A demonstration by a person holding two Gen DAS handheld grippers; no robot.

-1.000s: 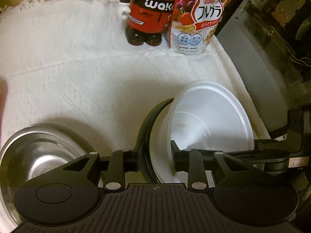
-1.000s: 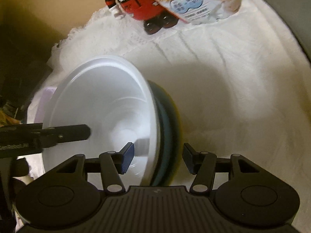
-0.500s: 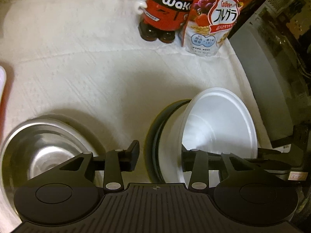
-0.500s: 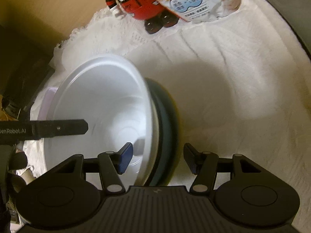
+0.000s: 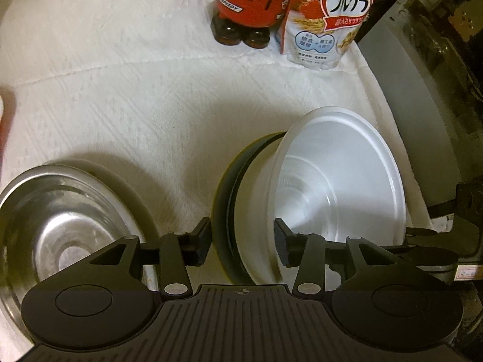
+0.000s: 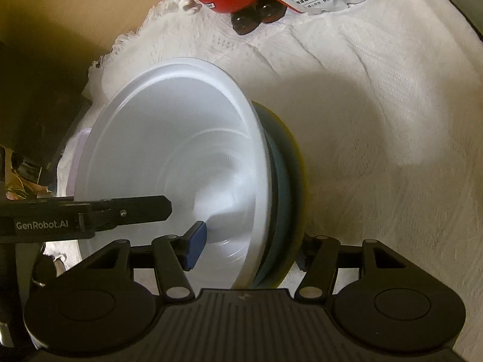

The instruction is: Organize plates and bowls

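Note:
A white bowl [image 5: 341, 181] sits nested on a dark teal plate with a yellow rim [image 5: 225, 199]; the stack is tilted on the white cloth. My left gripper [image 5: 241, 241] is open, its jaws straddling the near rim of the stack with gaps on both sides. In the right wrist view the same white bowl [image 6: 169, 157] and teal plate [image 6: 283, 187] fill the middle. My right gripper [image 6: 247, 247] is open, straddling the rim from the other side. A steel bowl [image 5: 57, 226] lies at the left.
A red-and-black mascot bottle [image 5: 250, 6] and a cereal bag [image 5: 326, 18] stand at the back on the white cloth [image 5: 135, 96]. A grey appliance [image 5: 422, 114] borders the right. The cloth's fringed edge [image 6: 126, 45] and a dark drop lie to the left.
My left gripper opened off the rim of the stack and drew back slightly. My right gripper's jaws spread wider around the rim, and it moved closer. The stack stayed tilted.

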